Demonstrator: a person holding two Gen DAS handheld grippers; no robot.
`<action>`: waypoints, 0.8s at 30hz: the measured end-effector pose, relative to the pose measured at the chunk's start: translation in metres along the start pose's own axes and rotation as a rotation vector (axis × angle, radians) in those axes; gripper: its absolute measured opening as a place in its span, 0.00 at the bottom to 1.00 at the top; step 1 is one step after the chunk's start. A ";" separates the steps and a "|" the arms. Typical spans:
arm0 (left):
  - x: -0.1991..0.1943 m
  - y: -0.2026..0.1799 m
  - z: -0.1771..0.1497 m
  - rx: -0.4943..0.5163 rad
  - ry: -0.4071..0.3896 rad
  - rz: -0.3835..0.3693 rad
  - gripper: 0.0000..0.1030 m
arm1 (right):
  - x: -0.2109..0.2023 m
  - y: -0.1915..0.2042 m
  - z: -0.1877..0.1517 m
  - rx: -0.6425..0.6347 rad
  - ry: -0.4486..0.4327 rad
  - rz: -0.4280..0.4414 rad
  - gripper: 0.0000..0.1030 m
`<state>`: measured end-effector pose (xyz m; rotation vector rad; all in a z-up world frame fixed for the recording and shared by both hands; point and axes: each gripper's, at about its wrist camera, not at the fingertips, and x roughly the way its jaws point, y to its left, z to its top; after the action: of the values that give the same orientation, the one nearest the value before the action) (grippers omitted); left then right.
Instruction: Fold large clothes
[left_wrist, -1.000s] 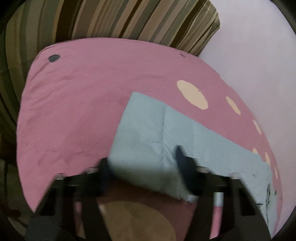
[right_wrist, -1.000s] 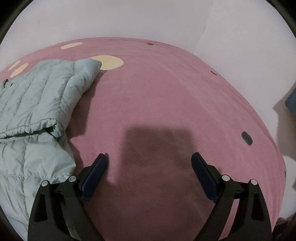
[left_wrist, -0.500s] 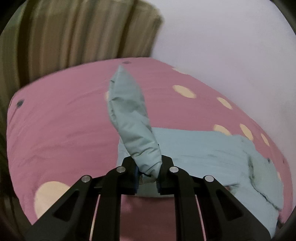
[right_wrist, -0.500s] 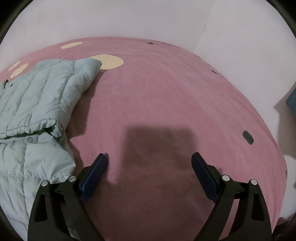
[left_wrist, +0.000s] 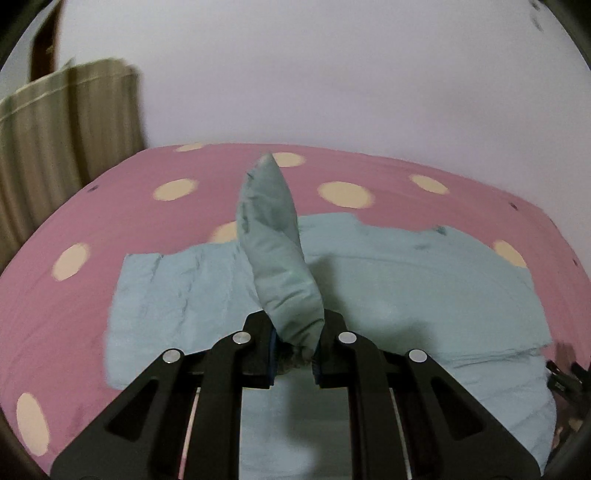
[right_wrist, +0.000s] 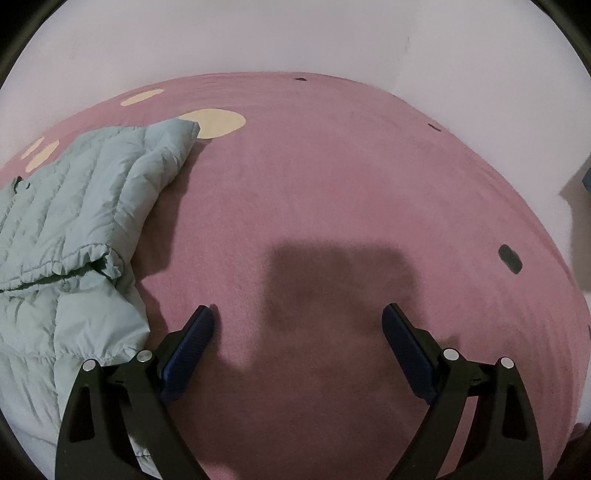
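Note:
A pale blue-green puffer jacket (left_wrist: 424, 280) lies spread on a pink bed cover (left_wrist: 92, 221) with cream dots. My left gripper (left_wrist: 295, 350) is shut on the end of one sleeve (left_wrist: 277, 251), which stands lifted above the jacket's body. In the right wrist view the jacket (right_wrist: 74, 221) lies at the left, its other sleeve folded across it. My right gripper (right_wrist: 297, 332) is open over bare pink cover, to the right of the jacket, with nothing between its fingers.
A pale wall (left_wrist: 332, 74) runs behind the bed, and a striped curtain (left_wrist: 66, 122) hangs at the far left. Another wall and a corner (right_wrist: 406, 40) border the bed on the right. Small dark marks (right_wrist: 509, 258) dot the cover.
My left gripper has shut on the sleeve end and carried it up and across over the jacket, rolling as it went. The right gripper has stayed in place.

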<state>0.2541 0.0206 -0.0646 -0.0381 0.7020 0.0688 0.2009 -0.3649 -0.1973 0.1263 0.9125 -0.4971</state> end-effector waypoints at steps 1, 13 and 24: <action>0.005 -0.020 0.002 0.023 0.008 -0.019 0.13 | 0.000 0.000 0.000 0.003 0.001 0.004 0.89; 0.057 -0.157 -0.023 0.214 0.102 -0.108 0.13 | 0.003 -0.003 -0.001 0.029 0.013 0.032 0.89; 0.036 -0.194 -0.041 0.269 0.124 -0.202 0.59 | 0.004 -0.003 0.000 0.034 0.015 0.039 0.89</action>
<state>0.2700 -0.1734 -0.1166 0.1456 0.8230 -0.2238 0.2012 -0.3693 -0.2006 0.1786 0.9149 -0.4762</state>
